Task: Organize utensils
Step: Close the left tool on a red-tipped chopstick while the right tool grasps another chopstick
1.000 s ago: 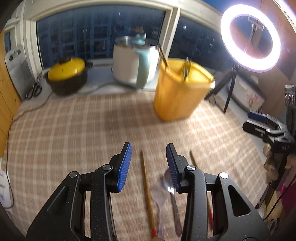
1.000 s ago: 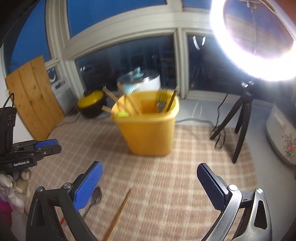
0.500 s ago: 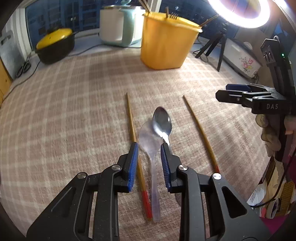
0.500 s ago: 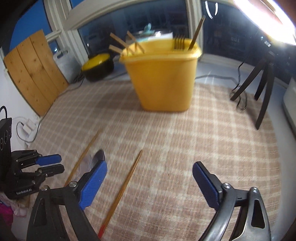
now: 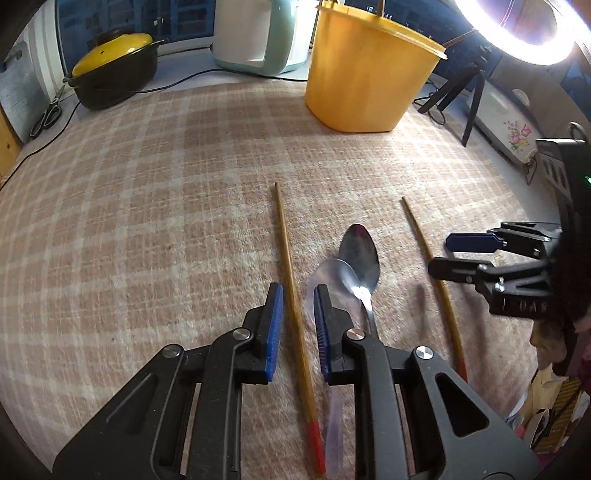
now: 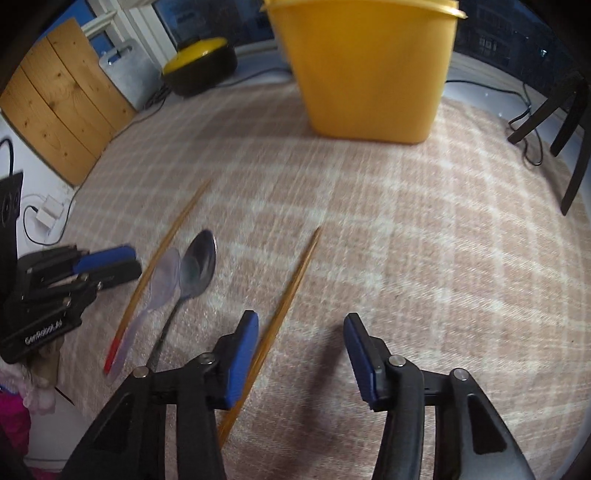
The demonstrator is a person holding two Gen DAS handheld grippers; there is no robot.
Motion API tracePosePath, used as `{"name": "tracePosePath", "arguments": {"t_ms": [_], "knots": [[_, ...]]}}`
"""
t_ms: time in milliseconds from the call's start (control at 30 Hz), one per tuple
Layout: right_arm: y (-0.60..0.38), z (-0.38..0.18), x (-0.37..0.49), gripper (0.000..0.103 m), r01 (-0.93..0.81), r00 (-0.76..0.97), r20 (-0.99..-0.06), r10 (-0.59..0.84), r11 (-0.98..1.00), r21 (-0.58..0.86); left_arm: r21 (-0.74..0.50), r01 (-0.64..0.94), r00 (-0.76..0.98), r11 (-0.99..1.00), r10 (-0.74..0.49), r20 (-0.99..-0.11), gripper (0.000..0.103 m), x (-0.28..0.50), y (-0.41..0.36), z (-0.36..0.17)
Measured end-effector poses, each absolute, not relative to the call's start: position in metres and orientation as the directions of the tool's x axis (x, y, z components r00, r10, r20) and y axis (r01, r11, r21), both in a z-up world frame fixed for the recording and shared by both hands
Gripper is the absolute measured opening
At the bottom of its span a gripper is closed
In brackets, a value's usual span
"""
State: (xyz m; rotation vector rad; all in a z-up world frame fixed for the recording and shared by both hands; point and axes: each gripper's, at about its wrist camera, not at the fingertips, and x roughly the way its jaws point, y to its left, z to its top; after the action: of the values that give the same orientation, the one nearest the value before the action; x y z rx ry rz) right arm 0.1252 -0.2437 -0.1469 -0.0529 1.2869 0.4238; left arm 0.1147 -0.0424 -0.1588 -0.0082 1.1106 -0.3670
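On the checked cloth lie a left chopstick (image 5: 291,295) with a red end, a clear plastic spoon (image 5: 325,280), a metal spoon (image 5: 360,258) and a right chopstick (image 5: 432,266). My left gripper (image 5: 298,299) is low over the cloth, jaws narrow but apart, straddling the left chopstick without touching it. My right gripper (image 6: 301,338) is open and low, its left finger (image 6: 242,354) over the right chopstick (image 6: 291,291). The spoons (image 6: 197,266) lie to its left. The yellow utensil bin (image 5: 365,70) stands at the back with several utensils in it.
A black pot with a yellow lid (image 5: 110,70) and a white-green cooker (image 5: 258,33) stand behind the cloth. Scissors (image 5: 46,114) lie at far left. A ring light (image 5: 517,33) on a tripod (image 5: 458,92) is at back right. A wooden board (image 6: 55,107) leans at left.
My left gripper has shifted left, from over the plastic spoon to straddling the left chopstick. My right gripper has dropped lower and narrowed over the right chopstick.
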Motion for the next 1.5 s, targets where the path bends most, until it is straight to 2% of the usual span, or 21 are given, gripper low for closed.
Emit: {"name": "tracePosePath", "arguments": {"t_ms": [267, 333, 400, 467, 667, 900, 1100, 1500], "knots": [[-0.222, -0.150, 0.126, 0.043, -0.393, 0.225, -0.953, 0.205, 0.914, 0.104, -0.151, 0.294, 0.373, 0.944, -0.259, -0.891, 0.016, 0.125, -0.049, -0.170], [-0.215, -0.151, 0.126, 0.036, -0.425, 0.239, -0.957, 0.162, 0.904, 0.047, -0.142, 0.303, 0.367, 0.942, -0.253, -0.895, 0.015, 0.126, -0.050, -0.171], [-0.211, -0.151, 0.129, 0.034, -0.449, 0.236, -0.960, 0.148, 0.893, 0.027, -0.133, 0.312, 0.363, 0.941, -0.247, -0.899, 0.011, 0.129, -0.051, -0.172], [-0.210, -0.152, 0.132, 0.027, -0.466, 0.227, -0.963, 0.144, 0.885, 0.022, -0.126, 0.316, 0.358, 0.940, -0.241, -0.902, 0.007, 0.131, -0.050, -0.172], [-0.217, -0.151, 0.140, 0.012, -0.476, 0.203, -0.966, 0.158, 0.878, 0.044, -0.097, 0.334, 0.350, 0.937, -0.219, -0.911, 0.007, 0.132, -0.047, -0.172], [-0.221, -0.150, 0.140, 0.011, -0.468, 0.188, -0.967, 0.173, 0.881, 0.067, -0.115, 0.326, 0.338, 0.938, -0.229, -0.913, 0.008, 0.145, -0.048, -0.173], [-0.237, -0.149, 0.144, 0.004, -0.405, 0.172, -0.954, 0.247, 0.900, 0.161, -0.184, 0.284, 0.340, 0.941, -0.278, -0.898, 0.004, 0.147, -0.037, -0.172], [-0.258, -0.131, 0.136, 0.003, -0.335, 0.225, -0.916, 0.332, 0.909, 0.247, -0.286, 0.220, 0.434, 0.933, -0.356, -0.827, 0.004, 0.135, -0.016, -0.135]]}}
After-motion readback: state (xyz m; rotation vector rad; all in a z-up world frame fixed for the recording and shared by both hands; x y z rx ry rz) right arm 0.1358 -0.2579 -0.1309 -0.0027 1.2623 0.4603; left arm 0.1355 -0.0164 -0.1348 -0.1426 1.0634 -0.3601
